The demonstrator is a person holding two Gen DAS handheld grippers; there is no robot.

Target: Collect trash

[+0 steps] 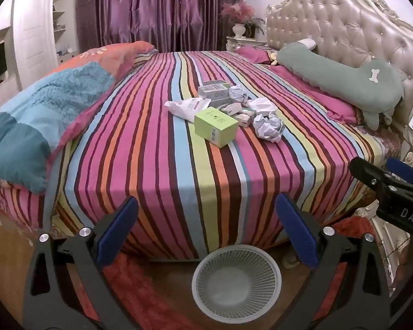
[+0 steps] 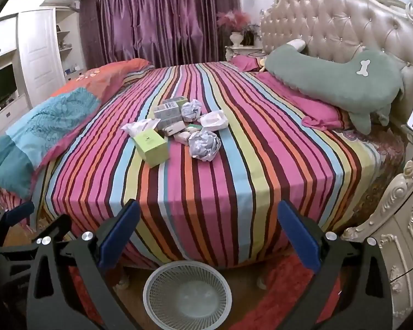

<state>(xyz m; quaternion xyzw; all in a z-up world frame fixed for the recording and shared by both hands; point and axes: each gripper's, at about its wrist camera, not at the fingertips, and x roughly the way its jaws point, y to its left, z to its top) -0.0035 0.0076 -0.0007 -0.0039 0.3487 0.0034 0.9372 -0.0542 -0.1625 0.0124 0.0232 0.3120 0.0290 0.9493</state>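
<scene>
Ahead at 12 o'clock, trash pile (image 2: pixel 179 129) sits nearer my right gripper (image 2: pixel 206 233); both grippers spread wide, empty, left gripper (image 1: pixel 206 231) too.

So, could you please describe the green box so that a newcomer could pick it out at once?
On the striped bed, a small pile of trash lies near the middle. The green box sits at the pile's near edge, towards the white mesh basket on the floor. It is the only lime-green item among white and grey packaging and crumpled paper.

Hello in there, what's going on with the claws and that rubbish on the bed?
Left gripper and right gripper open, empty. Trash pile untouched on striped bed; mesh wastebasket on the floor below. Nothing in the way.
</scene>
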